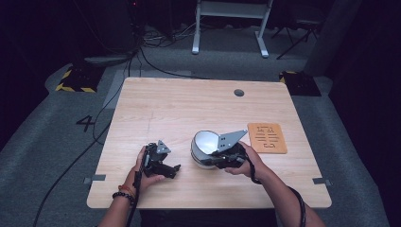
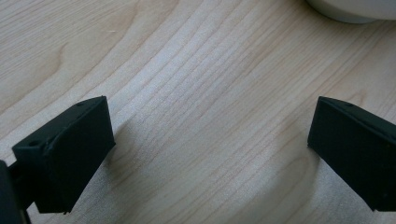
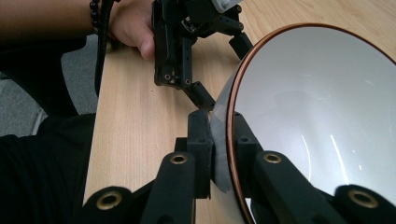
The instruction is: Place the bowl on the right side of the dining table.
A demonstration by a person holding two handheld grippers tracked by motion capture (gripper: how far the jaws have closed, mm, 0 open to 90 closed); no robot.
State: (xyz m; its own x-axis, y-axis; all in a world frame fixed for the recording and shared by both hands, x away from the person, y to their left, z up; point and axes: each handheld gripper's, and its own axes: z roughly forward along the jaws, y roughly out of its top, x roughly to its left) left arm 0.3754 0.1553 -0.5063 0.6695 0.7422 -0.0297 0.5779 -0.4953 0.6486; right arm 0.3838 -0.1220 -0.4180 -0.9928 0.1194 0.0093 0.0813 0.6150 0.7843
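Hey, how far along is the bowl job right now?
Done: the right tongs are clamped on the bowl rim, one jaw inside, one outside. In hand: bowl gripped, on the table. Left: lifting or moving it; the left tongs rest open on the table.

light: bright table (image 1: 156, 104), dark surroundings | shadows: soft | focus: near jaws slightly blurred

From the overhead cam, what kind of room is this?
Probably a lab or studio set up for recording handling work: a lone wooden table on grey carpet, cables trailing across the floor, hazard-striped floor blocks and a number 4 marked on the carpet.
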